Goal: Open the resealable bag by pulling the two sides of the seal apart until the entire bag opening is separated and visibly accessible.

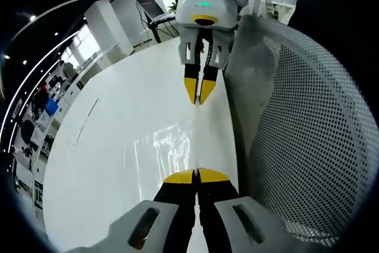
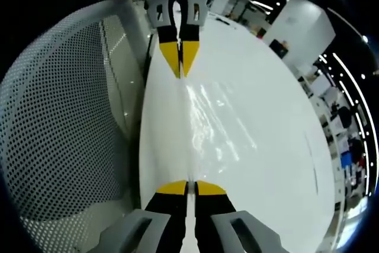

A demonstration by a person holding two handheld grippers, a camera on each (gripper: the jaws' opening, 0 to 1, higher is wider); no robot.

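In the left gripper view, at nine o'clock the room falls away: shelving and desks under curved ceiling light strips, with a white pillar toward eleven o'clock. The white tabletop spreads across the middle. On it, the clear resealable bag shows as glinting film around the centre, its top edge running as a thin line from six o'clock up to twelve. The left gripper at six o'clock is clenched on that edge, yellow tips pressed together. At twelve o'clock the right gripper pinches the far end of the same edge. From three to five o'clock stands a white perforated chair back.

In the right gripper view, the perforated chair back occupies nine o'clock. The right gripper at six o'clock grips the bag's edge, the left gripper at twelve o'clock holding the other end. The bag lies flat on the tabletop; whether its seal has parted I cannot tell. At two o'clock are a pillar and ceiling lights.
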